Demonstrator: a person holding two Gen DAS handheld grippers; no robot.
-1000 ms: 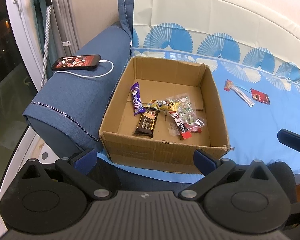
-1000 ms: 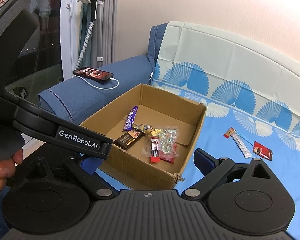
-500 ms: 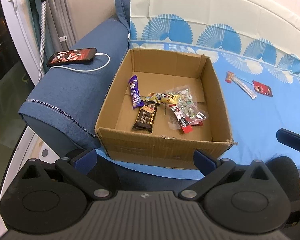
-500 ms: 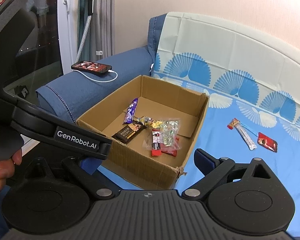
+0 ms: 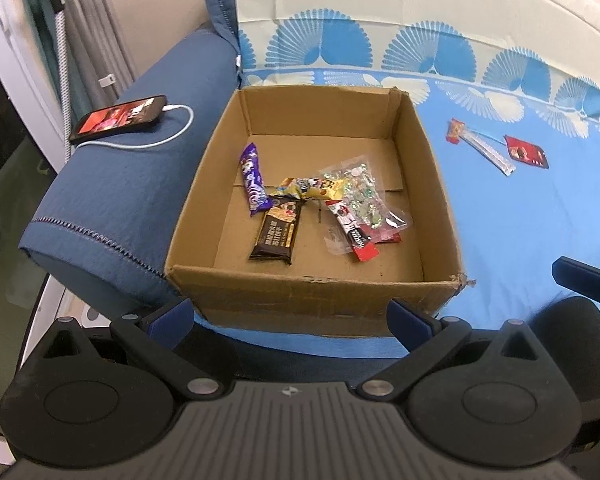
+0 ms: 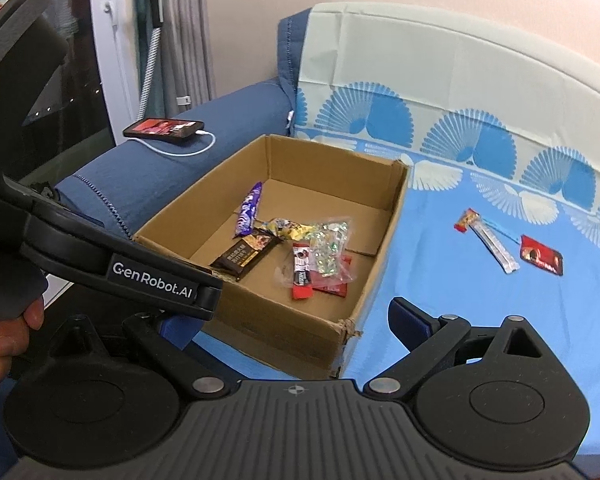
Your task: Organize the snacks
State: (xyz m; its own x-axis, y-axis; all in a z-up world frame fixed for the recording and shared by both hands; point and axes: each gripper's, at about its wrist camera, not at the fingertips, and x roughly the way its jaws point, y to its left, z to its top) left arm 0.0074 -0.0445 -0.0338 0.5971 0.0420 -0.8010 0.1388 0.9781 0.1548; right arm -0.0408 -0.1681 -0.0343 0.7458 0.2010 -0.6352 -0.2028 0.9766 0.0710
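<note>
An open cardboard box (image 5: 308, 296) (image 6: 384, 236) sits on the blue sheet and holds several snacks: a purple bar (image 5: 254, 179), a dark brown bar (image 5: 276, 234) (image 6: 246, 254), a clear bag of candies (image 5: 358, 190) and red packets (image 5: 354, 236). Two snacks lie on the sheet right of the box: a long clear stick (image 5: 482, 148) (image 6: 488, 242) and a red packet (image 5: 526, 152) (image 6: 540, 255). My left gripper (image 5: 290, 316) is open and empty in front of the box's near wall. My right gripper (image 6: 296, 318) is open and empty, near the box's front right corner.
A phone (image 5: 118, 118) (image 6: 164, 129) on a white charging cable lies on the blue sofa arm (image 5: 112, 200) left of the box. A garment steamer pole (image 6: 150, 44) and curtain stand at far left. A hand (image 6: 4, 336) holds the left gripper's handle.
Both cameras rose and tilted slightly downward, so the box and the loose snacks sit a little lower and closer in view. Nothing was gripped or moved.
</note>
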